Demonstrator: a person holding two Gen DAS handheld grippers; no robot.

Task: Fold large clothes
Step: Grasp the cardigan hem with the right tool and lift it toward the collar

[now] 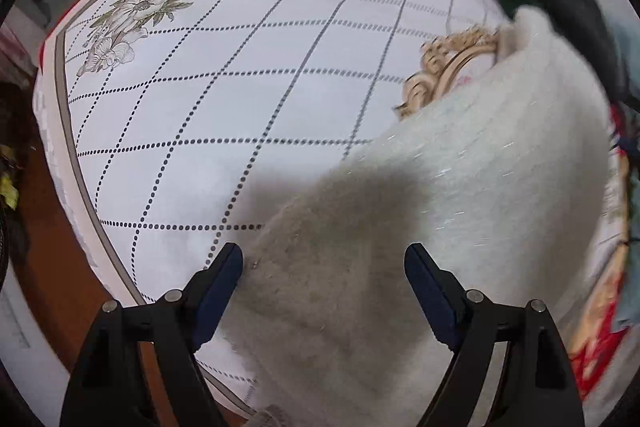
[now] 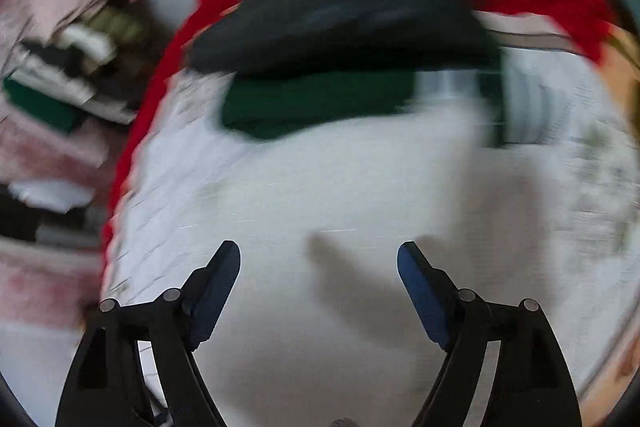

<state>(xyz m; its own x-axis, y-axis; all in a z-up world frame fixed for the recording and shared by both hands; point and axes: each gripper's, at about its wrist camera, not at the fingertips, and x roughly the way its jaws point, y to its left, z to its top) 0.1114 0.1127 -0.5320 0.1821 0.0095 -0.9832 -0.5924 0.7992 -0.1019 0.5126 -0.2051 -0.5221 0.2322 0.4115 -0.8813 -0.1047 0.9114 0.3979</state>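
A fuzzy white knitted garment [image 1: 460,179] lies on the bed, reaching from the near edge toward the far right. My left gripper [image 1: 323,259] is open just above its near end, one finger on each side, holding nothing. In the blurred right wrist view the same white garment [image 2: 320,195] fills the middle. My right gripper [image 2: 319,257] is open above it and empty.
A white bedsheet [image 1: 240,87] with a dotted diamond grid and flower prints covers the bed; its edge runs along the left. A stack of dark and green clothes [image 2: 340,39] lies beyond the white garment. A pile of mixed clothes [image 2: 72,67] sits at the left.
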